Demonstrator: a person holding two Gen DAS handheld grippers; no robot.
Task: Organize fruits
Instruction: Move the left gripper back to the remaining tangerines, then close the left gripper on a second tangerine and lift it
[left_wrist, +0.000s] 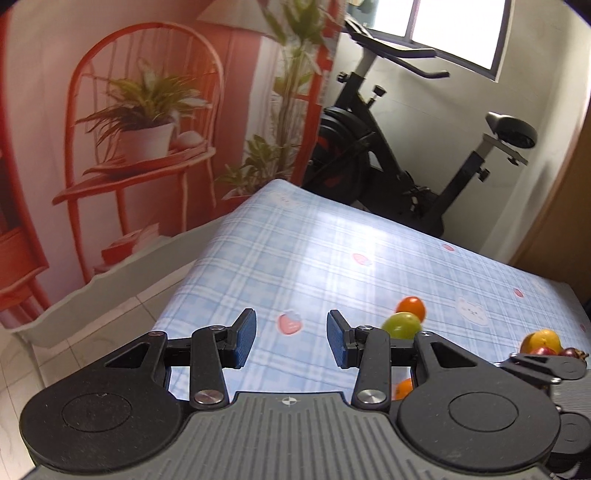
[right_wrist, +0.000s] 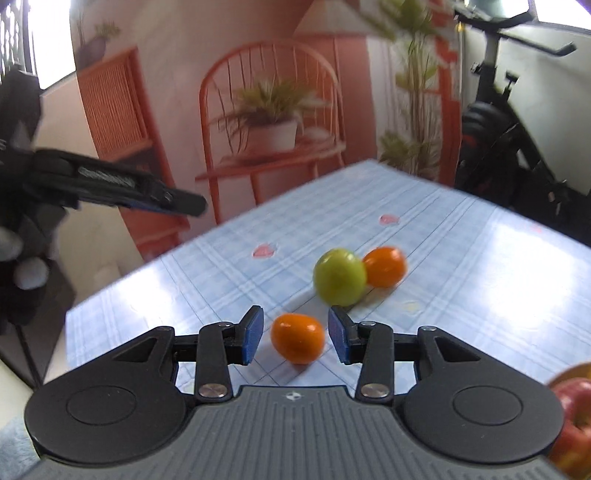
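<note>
In the right wrist view my right gripper (right_wrist: 295, 338) is open, its blue pads on either side of a small orange (right_wrist: 297, 343) that lies on the blue checked tablecloth (right_wrist: 461, 258). Behind it a green apple (right_wrist: 340, 277) touches a second orange (right_wrist: 384, 266). A red apple (right_wrist: 570, 417) shows at the right edge. In the left wrist view my left gripper (left_wrist: 291, 341) is open and empty above the cloth (left_wrist: 295, 258). The green apple (left_wrist: 402, 325) and an orange (left_wrist: 410, 307) lie to its right, another orange (left_wrist: 403, 387) behind its right finger. A fruit pile (left_wrist: 543, 343) sits far right.
The left gripper (right_wrist: 110, 184) shows at the left of the right wrist view, off the table's left edge. An exercise bike (left_wrist: 399, 147) stands behind the table. A printed backdrop with a red chair (left_wrist: 140, 129) hangs at the left. Tiled floor (left_wrist: 92, 332) lies beside the table.
</note>
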